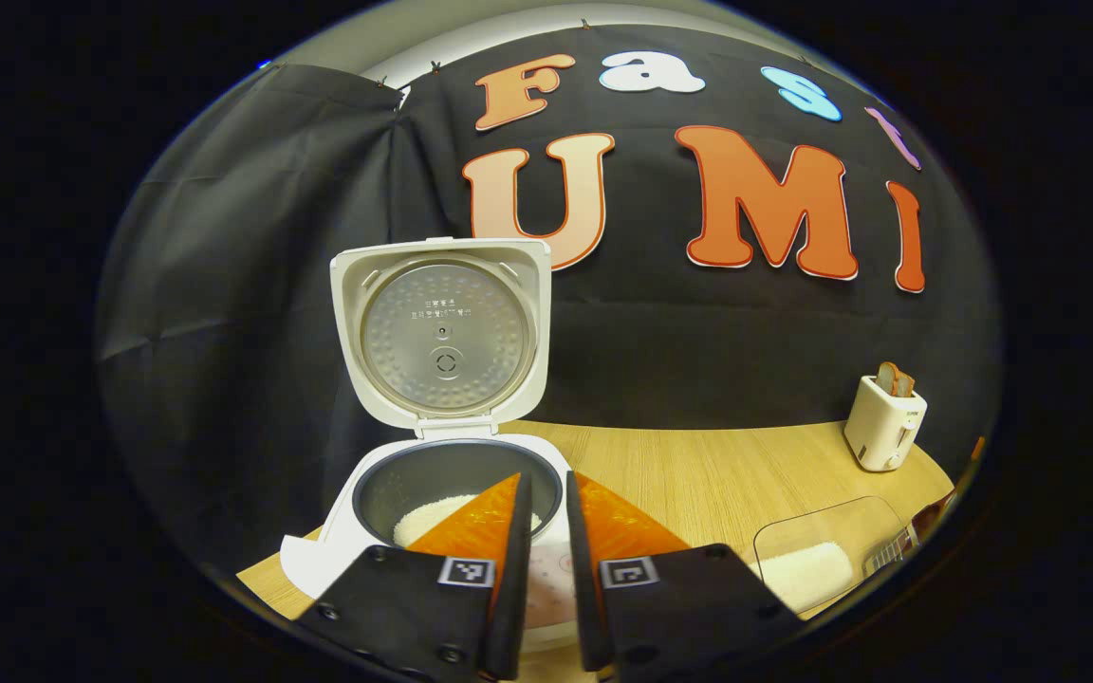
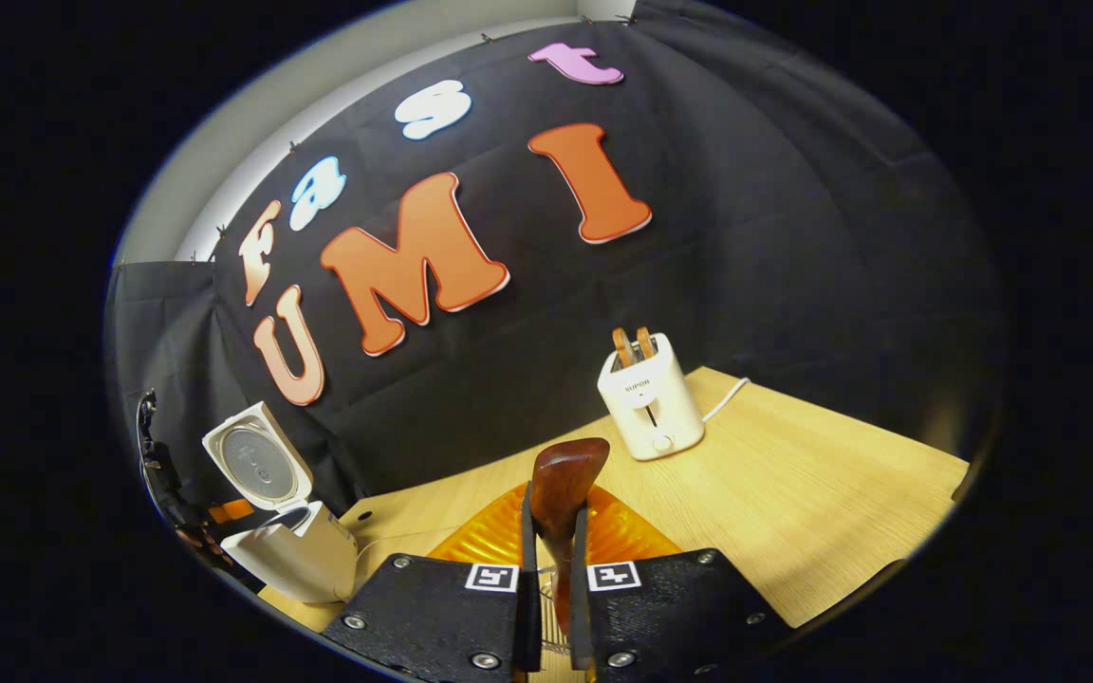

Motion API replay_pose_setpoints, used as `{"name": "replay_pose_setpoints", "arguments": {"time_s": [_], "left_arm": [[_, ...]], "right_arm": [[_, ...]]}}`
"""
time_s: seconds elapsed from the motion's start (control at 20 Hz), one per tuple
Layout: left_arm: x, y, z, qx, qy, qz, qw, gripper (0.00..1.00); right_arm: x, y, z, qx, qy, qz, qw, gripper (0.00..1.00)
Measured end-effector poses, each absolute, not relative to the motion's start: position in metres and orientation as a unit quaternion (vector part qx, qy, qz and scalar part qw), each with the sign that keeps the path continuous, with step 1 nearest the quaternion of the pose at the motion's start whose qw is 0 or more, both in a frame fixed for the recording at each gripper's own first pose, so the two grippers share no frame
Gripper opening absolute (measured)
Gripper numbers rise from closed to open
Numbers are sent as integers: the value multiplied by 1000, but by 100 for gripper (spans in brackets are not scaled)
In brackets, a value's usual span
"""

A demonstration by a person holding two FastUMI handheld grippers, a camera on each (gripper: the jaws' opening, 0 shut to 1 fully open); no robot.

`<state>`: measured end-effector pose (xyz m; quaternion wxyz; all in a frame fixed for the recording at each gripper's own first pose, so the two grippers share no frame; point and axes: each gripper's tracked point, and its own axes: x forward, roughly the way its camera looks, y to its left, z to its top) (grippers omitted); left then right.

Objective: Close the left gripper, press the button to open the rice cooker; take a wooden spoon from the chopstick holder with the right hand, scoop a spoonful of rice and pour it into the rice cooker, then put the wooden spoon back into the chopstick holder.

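- Here the rice cooker [image 1: 442, 493] sits at the left end of the wooden table [image 1: 698, 465], a white body with its lid [image 1: 442, 332] swung fully up and standing nearly upright behind the pot.
- The lid's underside is a round, dimpled metal plate with a small circular fitting near its centre.
- The inner pot is dark grey, and a low heap of white rice [image 1: 433, 517] lies on its bottom.
- The left gripper [image 1: 546, 531] hovers just in front of the cooker's near rim, its two fingers drawn close with a narrow gap between them and nothing between them.
- In the left gripper view, a clear container [image 1: 826, 560] with white rice in it rests on the table to the right of the cooker, well apart from it.
- A white toaster [image 2: 651, 398] with two slices of bread in its slots stands near the back edge of the table.
- The right gripper [image 2: 554, 531] is clenched on the wooden spoon [image 2: 565, 484], both fingers pressing on the handle below the bowl.
- The spoon is dark reddish-brown and glossy, its rounded bowl pointing upward above the fingertips.
- In the right gripper view, the open cooker shows far off to the left, with the other gripper and the hand holding it just beside it.
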<state>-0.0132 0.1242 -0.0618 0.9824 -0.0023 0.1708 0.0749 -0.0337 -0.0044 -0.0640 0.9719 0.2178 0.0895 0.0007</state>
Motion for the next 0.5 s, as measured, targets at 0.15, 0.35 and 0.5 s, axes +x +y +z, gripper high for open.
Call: {"name": "replay_pose_setpoints", "arguments": {"time_s": [0.15,0.35,0.5], "left_arm": [[-11,132,-66,5,172,79,982,53],[-10,132,-71,2,169,76,983,60],[-10,134,-74,2,167,72,983,75]], "right_arm": [[-32,3,-38,213,52,15,975,9],[-25,13,-11,192,19,23,981,10],[-19,33,12,184,-4,46,982,9]]}}
